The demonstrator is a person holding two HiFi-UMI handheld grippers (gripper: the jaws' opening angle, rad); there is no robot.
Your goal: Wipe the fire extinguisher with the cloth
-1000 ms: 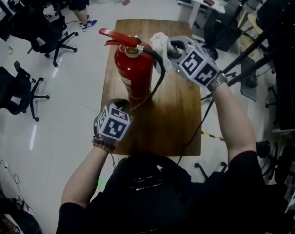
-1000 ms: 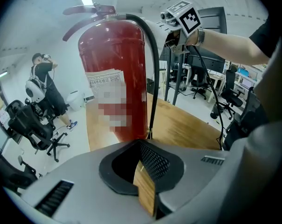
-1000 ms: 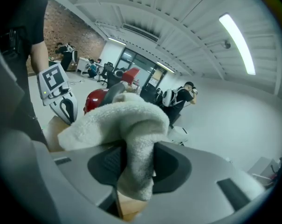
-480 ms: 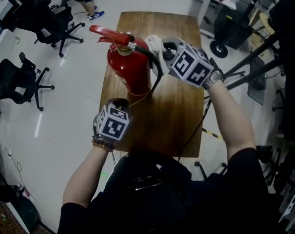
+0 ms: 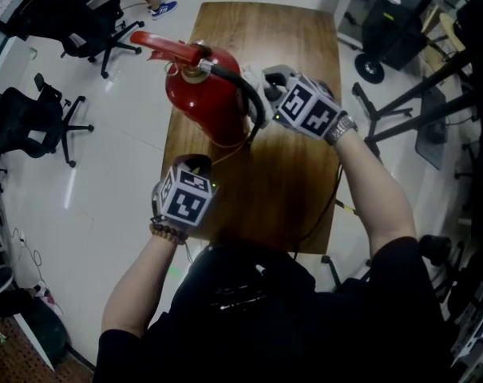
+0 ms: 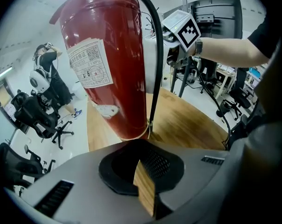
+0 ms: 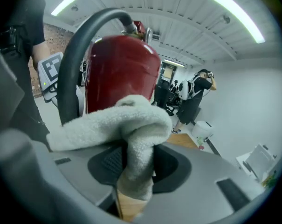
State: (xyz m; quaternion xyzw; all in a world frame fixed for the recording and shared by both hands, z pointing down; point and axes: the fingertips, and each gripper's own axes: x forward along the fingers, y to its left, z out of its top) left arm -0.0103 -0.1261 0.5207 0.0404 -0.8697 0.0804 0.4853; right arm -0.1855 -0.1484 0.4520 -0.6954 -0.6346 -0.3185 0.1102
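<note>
Head view: one red fire extinguisher (image 5: pixel 205 98) stands on the wooden bench (image 5: pixel 285 178), close to the bench's left edge in its far half. Its single black hose (image 5: pixel 255 102) loops down the right side. There are two tools. The left tool (image 5: pixel 195 166) sits near the left edge, just on the near side of the extinguisher's base. The right tool (image 5: pixel 267 84) is up against the cylinder's right side.

Left gripper view: this tool's jaws are closed together with nothing between them. The red cylinder rises just ahead, carrying one white label (image 6: pixel 89 64), with the hose running down beside it. One marker cube (image 6: pixel 185 29) of the other tool shows behind.

Right gripper view: the jaws are clamped on one pale cloth (image 7: pixel 131 125) – its folded end bulges forward against the red body, and the hose arcs over on the left. One person (image 7: pixel 196 99) stands in the background.
</note>
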